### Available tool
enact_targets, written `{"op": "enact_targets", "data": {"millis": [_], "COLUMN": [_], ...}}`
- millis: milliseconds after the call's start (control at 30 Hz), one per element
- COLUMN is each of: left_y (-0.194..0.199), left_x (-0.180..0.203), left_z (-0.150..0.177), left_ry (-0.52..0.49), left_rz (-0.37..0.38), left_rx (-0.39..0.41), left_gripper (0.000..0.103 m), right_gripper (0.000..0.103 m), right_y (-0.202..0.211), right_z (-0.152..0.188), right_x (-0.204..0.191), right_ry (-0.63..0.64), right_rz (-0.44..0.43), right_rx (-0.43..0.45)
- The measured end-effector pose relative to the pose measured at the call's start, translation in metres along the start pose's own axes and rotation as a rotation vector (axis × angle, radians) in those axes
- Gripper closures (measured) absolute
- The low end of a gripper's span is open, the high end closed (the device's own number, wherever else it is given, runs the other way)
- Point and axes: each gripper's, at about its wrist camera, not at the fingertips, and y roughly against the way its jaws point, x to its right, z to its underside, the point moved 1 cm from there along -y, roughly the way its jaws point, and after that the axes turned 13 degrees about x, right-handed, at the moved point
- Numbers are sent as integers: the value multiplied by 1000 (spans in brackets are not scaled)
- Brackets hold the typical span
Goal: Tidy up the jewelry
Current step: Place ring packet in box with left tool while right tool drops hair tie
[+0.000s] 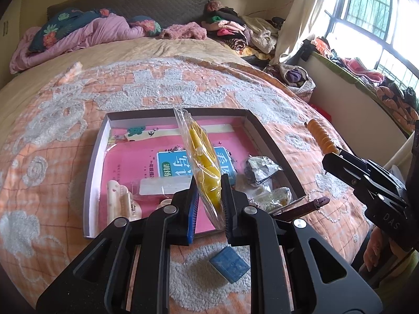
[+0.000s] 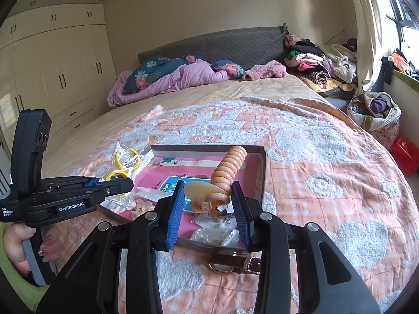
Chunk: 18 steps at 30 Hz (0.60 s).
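Note:
A shallow cardboard box [image 1: 97, 157] with a pink booklet inside lies on the bed; it also shows in the right wrist view [image 2: 260, 172]. My left gripper [image 1: 208, 198] is shut on a clear bag of yellow rings [image 1: 203, 157] and holds it above the box; the bag also shows in the right wrist view [image 2: 125, 163]. My right gripper [image 2: 208, 201] is shut on an orange ribbed hair clip [image 2: 227, 172], held over the box; the clip also shows in the left wrist view [image 1: 320, 137]. Small clear bags of jewelry [image 1: 272, 196] and a cream hair clip [image 1: 121, 201] lie in the box.
A blue cube [image 1: 229, 265] lies on the orange-and-white blanket [image 2: 327, 183] in front of the box. A brown strap with a buckle [image 2: 235, 264] lies by the box's near edge. Pillows and clothes are piled at the headboard; a basket stands beside the bed [image 2: 377, 115].

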Motion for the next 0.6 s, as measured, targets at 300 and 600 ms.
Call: {"op": "enact_targets", "data": {"millis": [300, 600], "left_y": [-19, -41], "left_x": [-1, 0], "left_z": [6, 17], "left_ry": [-3, -12], "left_rz": [-1, 18], "left_rx": [-31, -73], "left_gripper": [93, 93], "right_gripper": [68, 68], "right_y": [-10, -32], "right_z": [6, 20], "right_x": [8, 19], "right_ry": [-14, -15], "right_rz": [10, 32], "right_rx": [-16, -71]}}
